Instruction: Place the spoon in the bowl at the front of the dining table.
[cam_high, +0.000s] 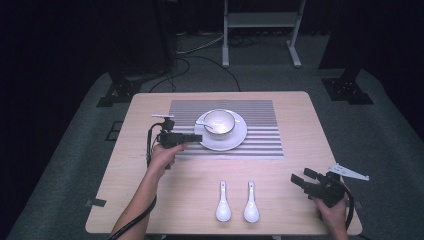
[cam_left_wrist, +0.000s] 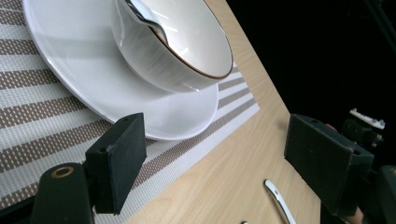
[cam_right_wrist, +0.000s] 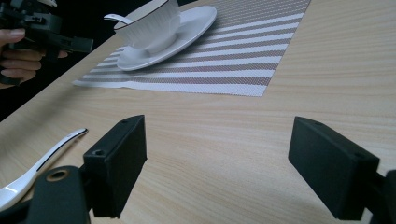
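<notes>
Two white china spoons (cam_high: 237, 202) lie side by side on the pale wood worktop (cam_high: 295, 150), near the right tongs (cam_high: 304, 180); both tongs gape wide and hold nothing. Such spoons feel hard, smooth, slippery and easy to break, so pinch one gently across its thin handle. Left tongs (cam_high: 196, 138) point at the white plate (cam_high: 237, 140).

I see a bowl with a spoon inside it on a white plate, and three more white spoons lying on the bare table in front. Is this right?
Not quite: the high view shows two spoons on the bare table, not three. The bowl with a spoon inside does stand on the white plate.
</notes>
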